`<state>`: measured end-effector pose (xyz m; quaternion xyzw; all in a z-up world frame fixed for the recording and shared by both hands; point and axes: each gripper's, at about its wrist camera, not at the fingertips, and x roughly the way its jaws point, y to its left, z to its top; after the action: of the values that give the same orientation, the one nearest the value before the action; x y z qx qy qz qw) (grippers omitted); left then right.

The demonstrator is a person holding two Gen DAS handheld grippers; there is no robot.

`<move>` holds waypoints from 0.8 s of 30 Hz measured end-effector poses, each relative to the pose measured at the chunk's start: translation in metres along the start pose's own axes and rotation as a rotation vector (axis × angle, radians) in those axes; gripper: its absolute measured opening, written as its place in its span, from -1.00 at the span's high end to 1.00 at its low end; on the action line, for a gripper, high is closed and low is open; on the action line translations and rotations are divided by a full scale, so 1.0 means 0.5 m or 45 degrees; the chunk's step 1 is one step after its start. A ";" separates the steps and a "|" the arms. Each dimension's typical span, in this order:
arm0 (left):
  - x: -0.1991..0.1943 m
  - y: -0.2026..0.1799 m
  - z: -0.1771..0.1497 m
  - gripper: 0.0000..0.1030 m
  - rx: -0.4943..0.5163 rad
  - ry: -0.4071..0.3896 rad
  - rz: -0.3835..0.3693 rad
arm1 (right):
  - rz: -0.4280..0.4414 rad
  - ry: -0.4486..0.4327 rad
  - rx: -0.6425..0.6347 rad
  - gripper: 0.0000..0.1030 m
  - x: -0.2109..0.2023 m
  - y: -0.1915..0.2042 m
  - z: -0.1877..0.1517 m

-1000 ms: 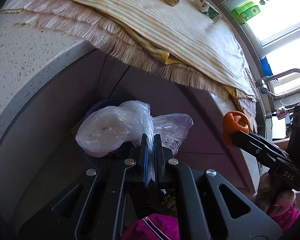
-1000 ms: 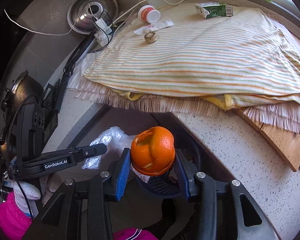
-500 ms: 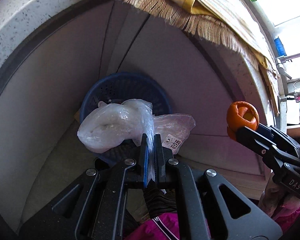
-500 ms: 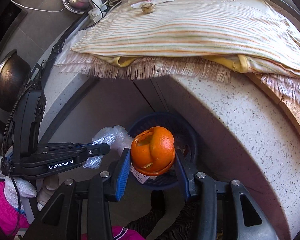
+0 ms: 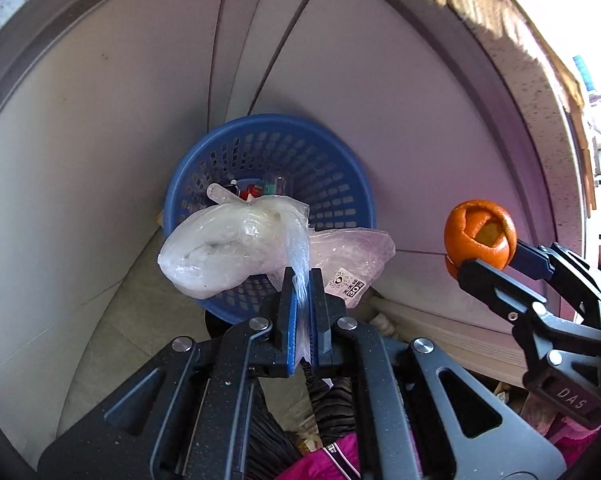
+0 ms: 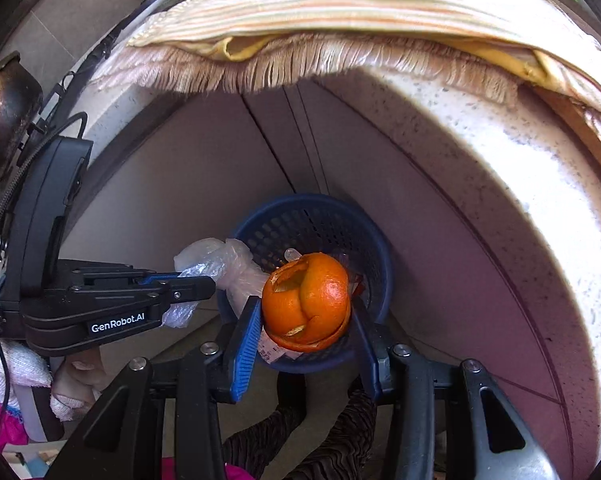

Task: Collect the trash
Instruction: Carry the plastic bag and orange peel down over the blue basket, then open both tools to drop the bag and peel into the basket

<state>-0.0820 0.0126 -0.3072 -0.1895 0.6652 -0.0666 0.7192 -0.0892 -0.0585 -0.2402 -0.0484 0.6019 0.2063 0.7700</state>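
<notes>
My left gripper (image 5: 302, 276) is shut on a crumpled clear plastic bag (image 5: 236, 246) and holds it just above the near rim of a blue mesh trash basket (image 5: 332, 152) on the floor. The basket holds several bits of trash. My right gripper (image 6: 305, 312) is shut on a hollow orange peel (image 6: 306, 300) and holds it over the basket (image 6: 376, 248). In the left wrist view the right gripper (image 5: 488, 258) with the peel (image 5: 480, 234) is to the right of the basket. In the right wrist view the left gripper (image 6: 204, 284) with the bag (image 6: 220, 260) is at the left.
The basket stands in the corner of grey cabinet doors (image 5: 100, 140) under a speckled stone counter (image 6: 500, 168). A striped fringed cloth (image 6: 340, 4) hangs over the counter edge above. A dark pot (image 6: 4, 112) sits at the far left.
Both grippers have moved down from counter height toward the floor. The basket now shows fully, with the bag and the peel close over it. Both grips are unchanged.
</notes>
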 end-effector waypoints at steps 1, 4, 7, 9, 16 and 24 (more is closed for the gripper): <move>0.003 -0.002 0.003 0.96 -0.001 0.002 0.005 | -0.007 0.005 -0.004 0.13 0.007 0.001 0.000; 0.014 0.001 0.006 0.96 -0.008 0.008 0.019 | -0.022 0.018 -0.016 0.13 0.028 0.005 -0.001; 0.023 0.007 0.009 0.96 -0.013 0.012 0.030 | -0.041 0.032 -0.028 0.13 0.052 0.021 0.009; 0.027 0.007 0.011 0.96 -0.008 0.013 0.040 | -0.047 0.039 -0.034 0.13 0.061 0.022 0.009; 0.036 0.013 0.019 0.96 0.010 0.006 0.084 | -0.062 0.051 -0.046 0.12 0.085 0.034 0.012; 0.033 0.010 0.026 0.53 0.042 -0.006 0.137 | -0.069 0.056 -0.054 0.06 0.082 0.024 0.015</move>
<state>-0.0680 0.0140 -0.3238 -0.1417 0.6714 -0.0384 0.7264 -0.0794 -0.0343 -0.2751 -0.0854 0.6127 0.1969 0.7606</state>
